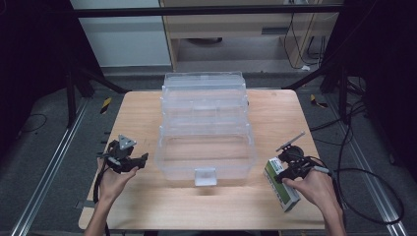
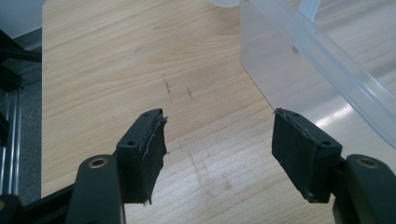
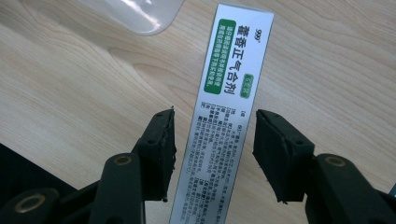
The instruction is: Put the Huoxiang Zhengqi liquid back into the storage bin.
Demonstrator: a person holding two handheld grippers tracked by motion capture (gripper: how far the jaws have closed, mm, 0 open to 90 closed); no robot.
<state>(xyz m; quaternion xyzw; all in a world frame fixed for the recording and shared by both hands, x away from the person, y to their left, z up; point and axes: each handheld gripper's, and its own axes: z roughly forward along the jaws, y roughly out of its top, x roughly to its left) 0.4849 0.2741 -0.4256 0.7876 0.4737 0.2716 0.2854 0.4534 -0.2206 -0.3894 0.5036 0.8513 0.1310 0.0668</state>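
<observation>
The carton (image 3: pixel 224 121) is lying on the counter (image 3: pixel 70 93) between the right gripper (image 3: pixel 215 154) fingers, half-open, not yet touching. Likely light, crushable cardboard; grip the long sides gently.

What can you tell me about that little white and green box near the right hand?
The box is a long, slim carton, seemingly glossy card, white with a green label panel and printed Chinese text. It lies flat on the wooden table, near the right front edge, right of the clear plastic container. The right hand-held gripper straddles it, a jaw on each side with a gap to each, so nothing grips it yet.
</observation>
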